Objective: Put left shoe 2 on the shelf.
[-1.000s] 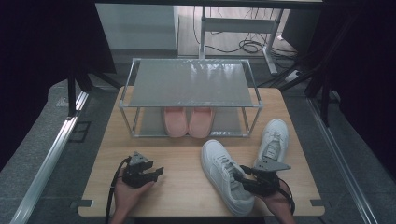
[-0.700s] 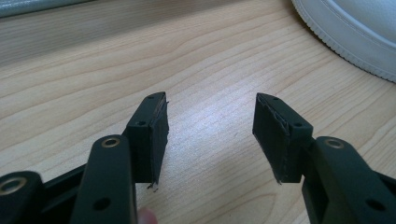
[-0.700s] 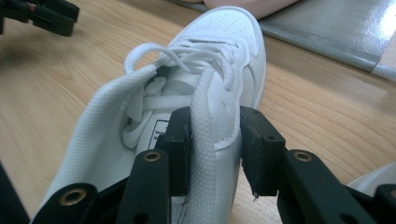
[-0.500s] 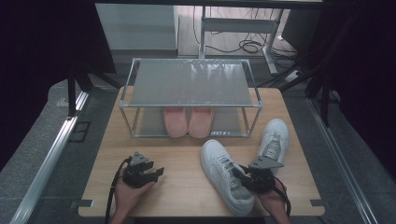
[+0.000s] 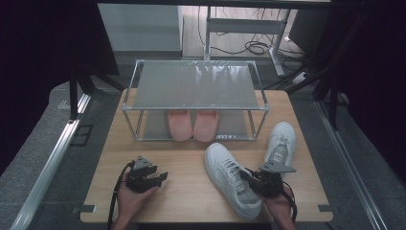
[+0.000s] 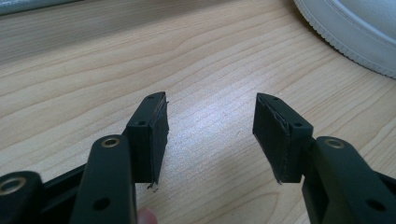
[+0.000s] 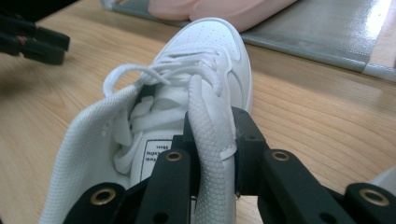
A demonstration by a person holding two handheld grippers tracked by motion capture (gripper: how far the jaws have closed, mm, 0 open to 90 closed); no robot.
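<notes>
A white sneaker [image 5: 229, 173] lies on the wooden table [image 5: 186, 196], toe toward the rack. My right gripper [image 5: 253, 179] sits at its heel end. In the right gripper view its jaws have just been closing, and my right gripper [image 7: 214, 127] now pinches the padded right collar wall of the white sneaker [image 7: 205, 60] between its pads. A second white sneaker [image 5: 280, 143] lies to the right, apart. My left gripper [image 5: 159, 177] rests near the table's front left, open, and my left gripper [image 6: 210, 122] has bare wood between its jaws.
A metal two-level rack [image 5: 196, 85] stands at the back of the table, with a pair of pink slippers [image 5: 193, 125] on its lower shelf. Dark floor and cables lie beyond it. The table's front edge is just behind both hands.
The right gripper's jaws have closed onto the sneaker's collar. Both hands and both sneakers have stayed in place.
</notes>
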